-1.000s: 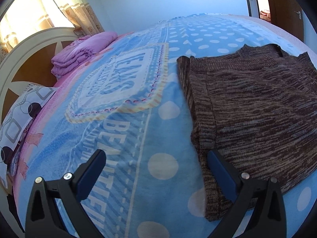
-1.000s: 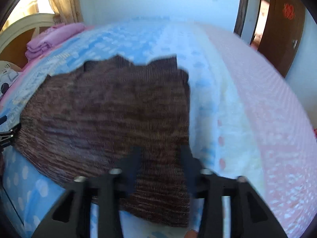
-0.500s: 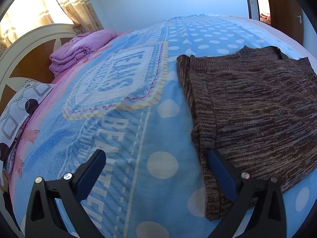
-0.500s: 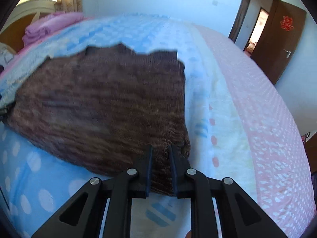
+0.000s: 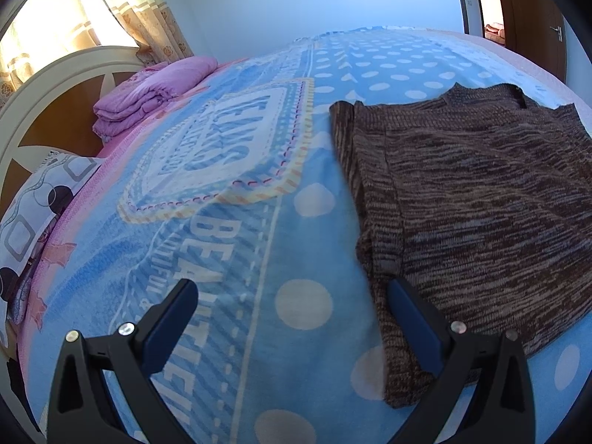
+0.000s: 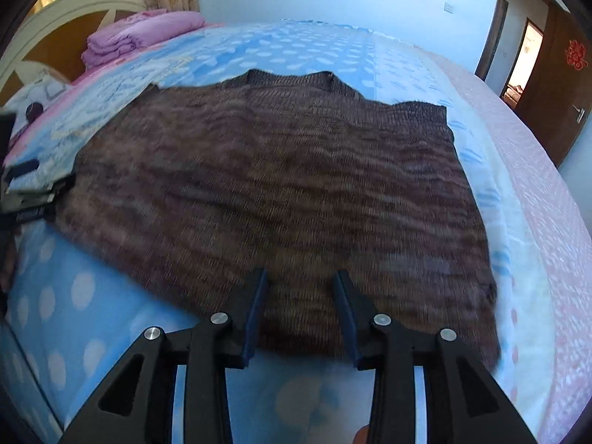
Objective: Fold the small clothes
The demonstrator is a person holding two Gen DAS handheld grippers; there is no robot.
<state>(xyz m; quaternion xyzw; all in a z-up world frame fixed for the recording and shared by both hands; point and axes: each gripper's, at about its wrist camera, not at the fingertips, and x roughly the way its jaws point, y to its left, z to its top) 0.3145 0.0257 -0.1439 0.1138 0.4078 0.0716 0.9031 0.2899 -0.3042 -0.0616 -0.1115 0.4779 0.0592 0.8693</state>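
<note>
In the left wrist view, the brown knit sweater [image 5: 481, 199] is lying flat on the blue polka-dot blanket [image 5: 229, 259], and the left gripper [image 5: 292, 296] is hovering released, jaws spread wide, at the sweater's near side edge with one finger over the folded-in strip. Closing here is likely to pinch blanket along with knit, dragging the bedding. In the right wrist view, the right gripper [image 6: 299, 288] is sitting released, jaws apart and holding nothing, over the sweater's [image 6: 281, 192] near hem. The image is blurring, so a hasty grasp risks catching one layer only and skewing the fold.
</note>
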